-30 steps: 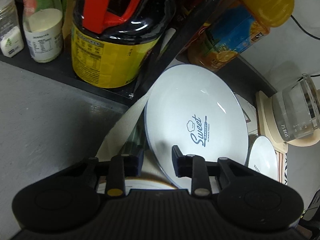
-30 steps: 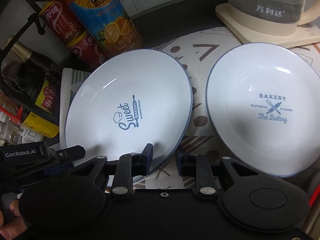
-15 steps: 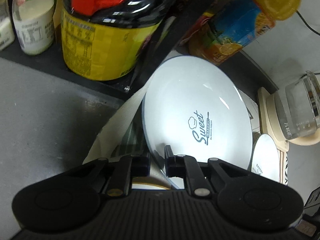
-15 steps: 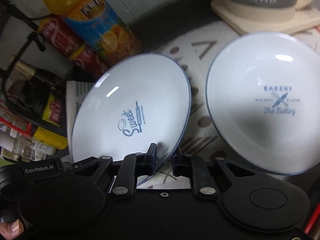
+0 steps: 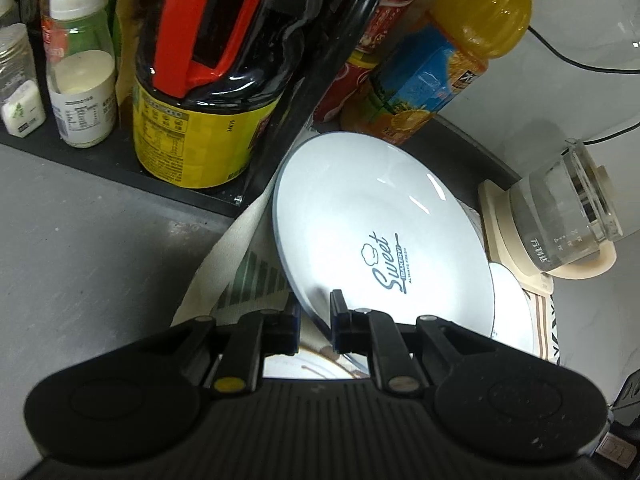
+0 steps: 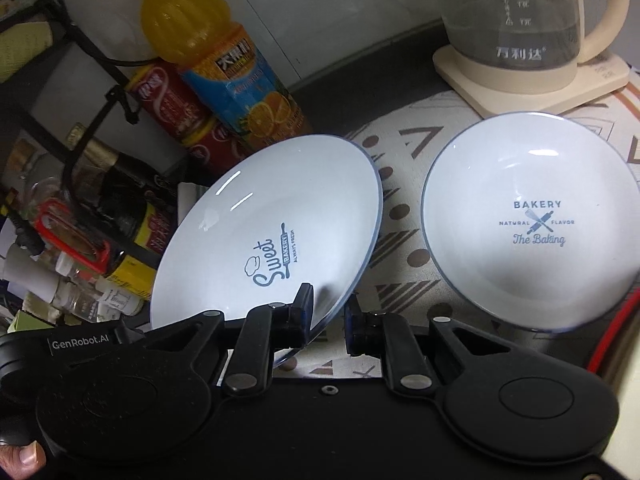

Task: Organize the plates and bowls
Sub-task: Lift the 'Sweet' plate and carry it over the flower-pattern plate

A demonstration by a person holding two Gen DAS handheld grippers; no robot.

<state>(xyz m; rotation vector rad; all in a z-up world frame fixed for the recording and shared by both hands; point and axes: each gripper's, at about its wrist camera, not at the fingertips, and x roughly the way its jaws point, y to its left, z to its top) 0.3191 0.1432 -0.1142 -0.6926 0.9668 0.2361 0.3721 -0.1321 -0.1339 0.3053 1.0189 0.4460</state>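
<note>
A white "Sweet Bakery" plate is tilted up off the patterned cloth. My left gripper is shut on its near rim, and my right gripper is shut on its rim as well; the plate shows in the right wrist view too. A second white plate marked "Bakery The Baking" lies flat on the cloth to the right, and its edge shows in the left wrist view. Another plate with a brown rim lies below the left gripper, mostly hidden.
A black rack holds a dark sauce jug and small bottles. An orange juice bottle and red cans stand behind the plates. A glass kettle on a cream base stands at the back right.
Both grippers closed further on the Sweet plate's rim. The plate has been lifted and tilted up more steeply.
</note>
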